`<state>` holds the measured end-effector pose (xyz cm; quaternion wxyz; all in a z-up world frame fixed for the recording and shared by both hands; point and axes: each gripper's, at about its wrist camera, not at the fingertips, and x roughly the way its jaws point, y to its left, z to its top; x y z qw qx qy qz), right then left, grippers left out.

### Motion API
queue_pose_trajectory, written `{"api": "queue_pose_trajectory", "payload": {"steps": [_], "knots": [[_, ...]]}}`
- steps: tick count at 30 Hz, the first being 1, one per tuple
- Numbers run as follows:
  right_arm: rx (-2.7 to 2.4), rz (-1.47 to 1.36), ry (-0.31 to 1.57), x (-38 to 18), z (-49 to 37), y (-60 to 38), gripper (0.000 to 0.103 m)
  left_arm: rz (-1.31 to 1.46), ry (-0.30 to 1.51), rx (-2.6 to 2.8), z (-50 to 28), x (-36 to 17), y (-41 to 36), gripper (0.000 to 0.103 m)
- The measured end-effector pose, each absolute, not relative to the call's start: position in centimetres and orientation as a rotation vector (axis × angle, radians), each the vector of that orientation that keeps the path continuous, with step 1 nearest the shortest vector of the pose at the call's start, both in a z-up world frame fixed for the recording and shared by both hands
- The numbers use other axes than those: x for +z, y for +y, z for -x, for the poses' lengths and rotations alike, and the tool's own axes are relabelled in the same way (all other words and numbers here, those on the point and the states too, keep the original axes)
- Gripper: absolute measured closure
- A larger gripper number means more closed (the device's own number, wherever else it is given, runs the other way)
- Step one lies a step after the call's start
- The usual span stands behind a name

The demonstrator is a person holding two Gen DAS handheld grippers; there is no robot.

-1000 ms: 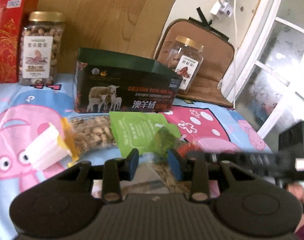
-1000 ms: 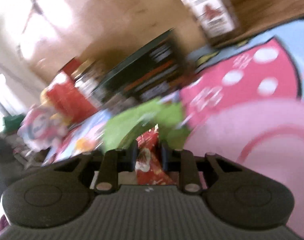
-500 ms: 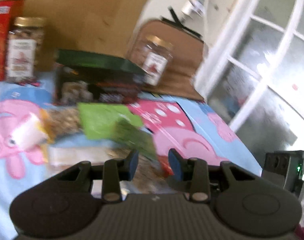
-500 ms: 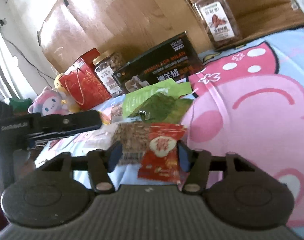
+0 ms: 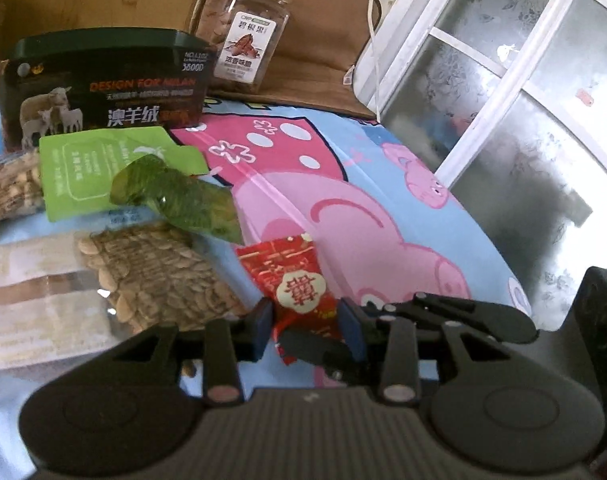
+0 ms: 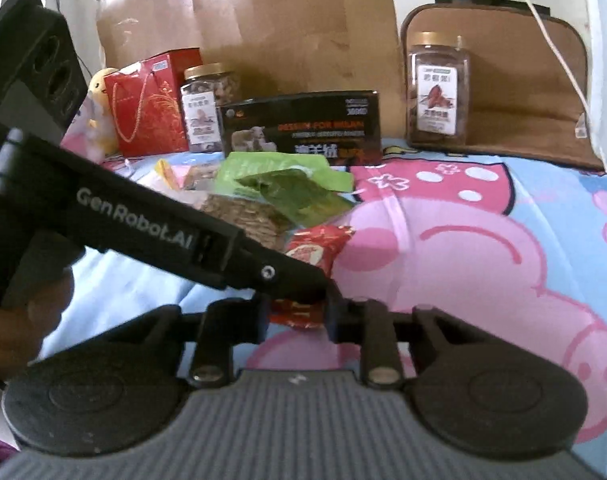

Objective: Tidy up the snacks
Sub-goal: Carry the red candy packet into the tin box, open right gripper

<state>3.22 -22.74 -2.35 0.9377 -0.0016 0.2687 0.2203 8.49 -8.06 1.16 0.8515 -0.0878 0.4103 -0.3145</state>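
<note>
Where the red packet [image 5: 291, 276] sits: lower centre of both views, flat on the sheet [image 5: 383, 200]; crinkly foil, gold print, a pale flower-shaped badge.
Left gripper [image 5: 306, 330]: jaws a narrow way apart, blue pads flanking the packet's near end; packet fills the gap, but cannot tell whether the pads press on it.
Right gripper [image 6: 297, 315]: jaws closing, packet's lower edge between them, pads against its sides.
Crossing: in the right view, left gripper's long black arm slanting down from the upper left, tip over the packet; in the left view, right gripper's arm entering from the right edge.
Seeds [image 5: 155, 276]: clear plastic bag of flat pale seeds, just left of the packet.
Dark green packet [image 5: 183, 204]: glossy, creased, above the seeds, overlapping a matte light green pouch [image 5: 87, 168].
Box [image 5: 103, 92]: long, dark, rectangular cardboard, sheep picture, behind the pouch.
Jar [image 5: 249, 36]: square clear plastic, gold lid, white label, upper centre, standing on a brown cushion [image 5: 323, 40].
Second jar [image 6: 207, 108]: same kind, left of the box in the right view, beside a red paper bag [image 6: 147, 108] with cord handles.
Sheet: smooth cloth, blue with large pink cartoon pigs.
Window [image 5: 503, 80]: frosted patterned glass, white frame, upper right.
</note>
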Motion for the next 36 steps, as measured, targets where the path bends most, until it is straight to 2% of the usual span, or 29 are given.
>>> {"api": "queue_pose_trajectory", "payload": {"steps": [8,14,19,22,23,25,26,27,31,36], "knots": [[0.484,0.021,0.422,0.5,-5.7,-22.3,0.079,0.204,0.731,-0.629,-10.7,5.0,-6.6,0.068],[0.532,-0.003,0.355,3.2,-13.6,-20.4,0.079,0.226,0.615,-0.506,-16.6,8.1,-4.3,0.067],[0.560,-0.054,0.380,4.0,-21.1,-18.4,0.079,0.270,0.585,-0.378,-22.6,8.3,-2.6,0.067],[0.526,-0.035,0.394,3.5,-23.8,-17.0,0.074,0.280,0.588,-0.317,-25.1,7.6,-2.2,0.065],[0.521,-0.023,0.399,3.3,-24.3,-16.8,0.062,0.283,0.595,-0.294,-25.7,7.3,-2.0,0.065],[0.481,-0.033,0.402,3.1,-24.3,-17.3,0.053,0.308,0.608,-0.287,-26.2,7.0,-1.3,0.063],[0.484,-0.054,0.404,3.1,-24.0,-18.0,0.053,0.324,0.601,-0.295,-26.0,6.8,-0.8,0.057],[0.496,-0.078,0.393,3.2,-23.4,-18.9,0.053,0.333,0.590,-0.297,-25.4,6.7,-0.3,0.056],[0.531,-0.146,0.411,2.8,-20.1,-22.3,0.052,0.342,0.557,-0.353,-22.1,6.5,1.1,0.056],[0.542,-0.207,0.588,0.3,-20.9,-23.4,0.052,0.360,0.629,-0.355,-18.8,4.5,1.8,0.056]]}}
